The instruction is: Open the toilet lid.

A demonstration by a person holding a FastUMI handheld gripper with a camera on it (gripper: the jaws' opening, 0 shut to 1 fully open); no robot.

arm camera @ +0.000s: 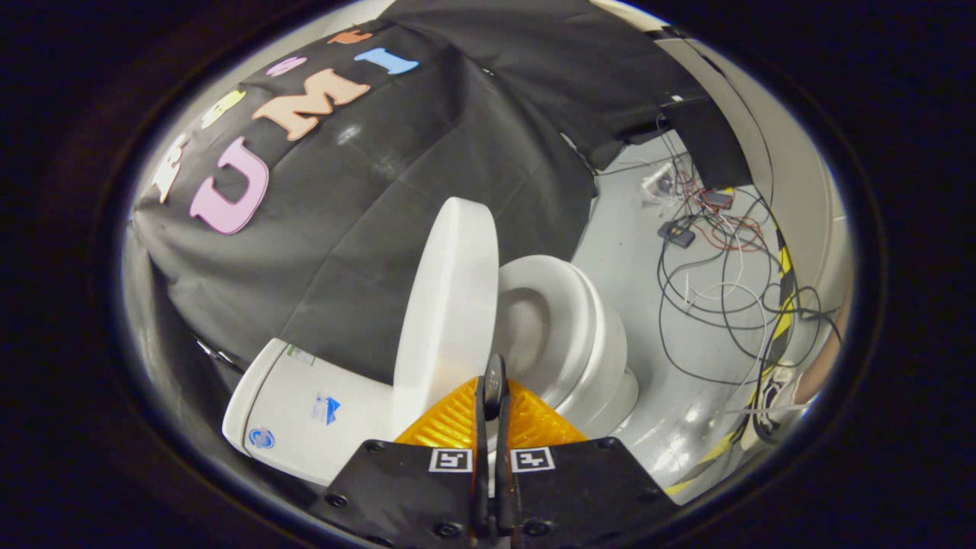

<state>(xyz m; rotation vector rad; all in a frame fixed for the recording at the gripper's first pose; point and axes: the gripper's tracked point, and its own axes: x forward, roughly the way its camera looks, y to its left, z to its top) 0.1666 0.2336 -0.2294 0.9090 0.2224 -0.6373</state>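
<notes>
A white toilet stands against the black cloth wall. Its lid (446, 305) is raised and stands upright in front of the tank (305, 404). The seat (564, 320) lies down on the bowl (614, 381), its ring uncovered. My gripper (494, 375) is shut, the two orange-backed fingers pressed together with nothing visible between them. The fingertips sit right by the lid's free edge, between lid and seat; whether they touch the lid I cannot tell.
Beyond the toilet, loose black, white and red cables (724, 282) and small electronic boxes (677, 232) lie on the grey floor. A yellow-and-black tape strip (785, 297) runs past them. A person's shoe (770, 396) and leg stand near that strip.
</notes>
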